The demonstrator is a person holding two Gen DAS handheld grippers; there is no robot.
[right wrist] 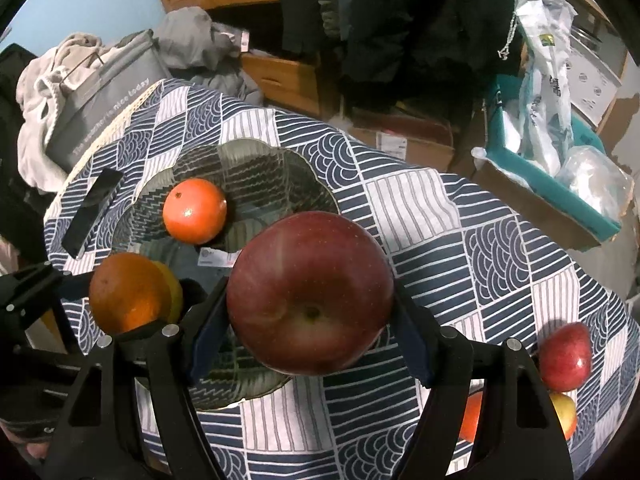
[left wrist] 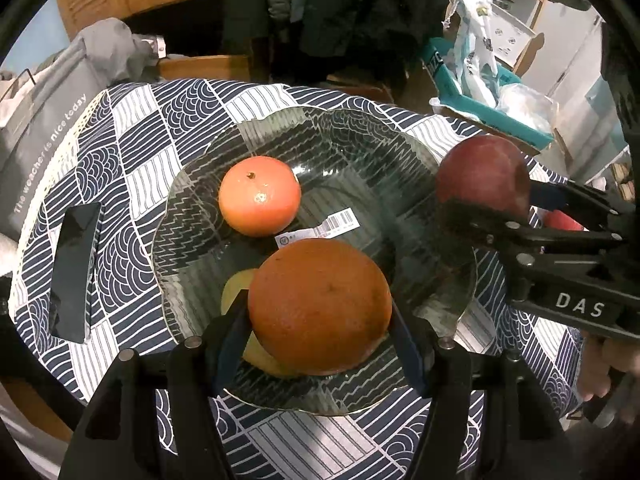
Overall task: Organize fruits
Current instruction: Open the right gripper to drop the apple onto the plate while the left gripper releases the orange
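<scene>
Nearest the left wrist camera, the left gripper is clamped on a large orange, its blue pads pressing the fruit's two sides at about its widest girth. The orange hangs just over the near part of the ribbed glass plate, with a yellow fruit lying on the plate half hidden under it. An orange like this is probably fairly heavy and firm, with a dimpled skin that grips well; holding it across the middle, as here, looks right, since a hold nearer the top could let it squirt out.

The right gripper likewise grips a dark red apple by its flanks, blossom end toward the camera. The apple looks hard, waxy and likely slippery, and would bruise if dropped onto glass, so a low, gentle release seems wise. It sits over the plate's right edge, beside the orange.

Farther in, a smaller orange-red citrus rests on the plate near a barcode label. The plate itself is fragile and stands on the patterned tablecloth of the table. A dark phone lies left of the plate. Off to the right on the table, more fruit waits: a red apple and, partly hidden behind the gripper, two others.
</scene>
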